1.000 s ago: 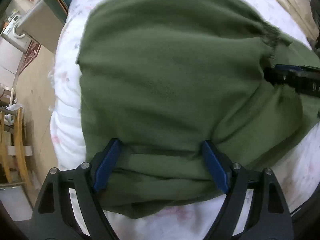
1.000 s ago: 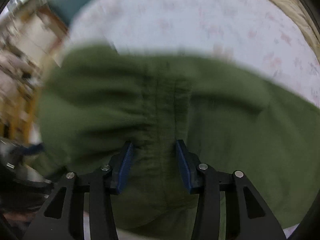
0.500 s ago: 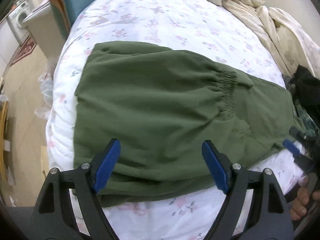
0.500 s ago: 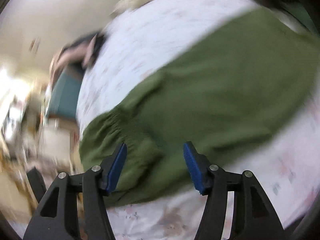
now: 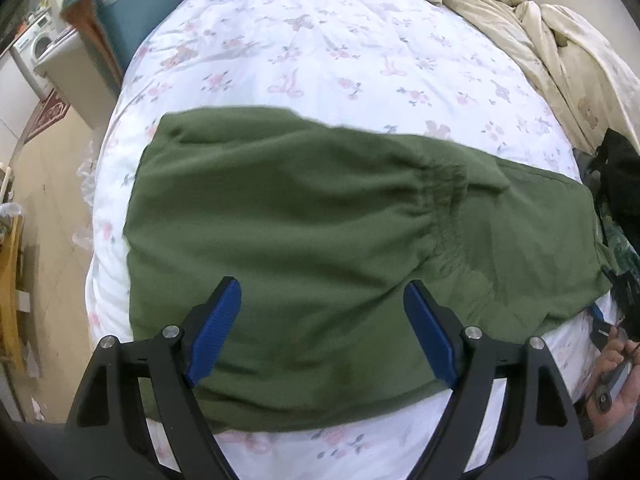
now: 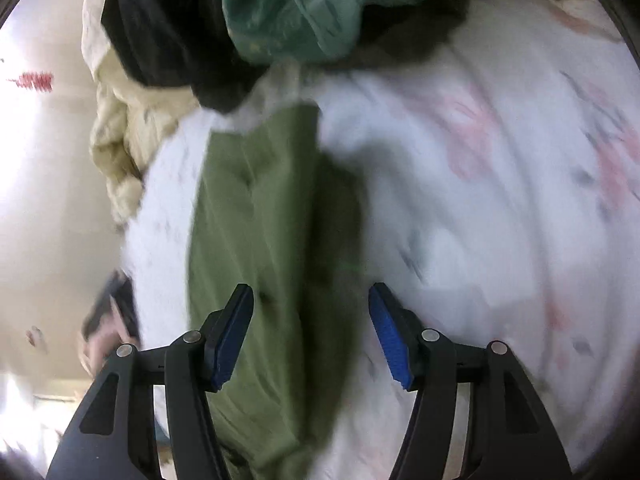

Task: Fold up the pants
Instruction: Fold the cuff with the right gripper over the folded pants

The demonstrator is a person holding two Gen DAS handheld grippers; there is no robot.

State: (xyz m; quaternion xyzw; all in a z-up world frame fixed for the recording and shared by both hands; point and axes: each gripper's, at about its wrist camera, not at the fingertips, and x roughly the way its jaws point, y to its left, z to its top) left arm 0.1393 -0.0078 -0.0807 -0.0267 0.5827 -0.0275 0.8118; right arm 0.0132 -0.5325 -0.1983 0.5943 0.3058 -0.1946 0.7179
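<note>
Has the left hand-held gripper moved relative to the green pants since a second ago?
Yes. The left hand-held gripper has pulled up and back from the green pants: far more of the floral bedsheet beyond them now shows.

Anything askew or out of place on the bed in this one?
Nothing is damaged. The green pants lie bunched at the gathered waistband, folded unevenly, and loose clothes are piled at one end of them.

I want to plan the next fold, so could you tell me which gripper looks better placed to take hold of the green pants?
Probably the right. The right gripper hangs open astride the narrow end of the green pants, beside its edge. The left gripper is open above the broad middle, with no edge between its fingers.
</note>
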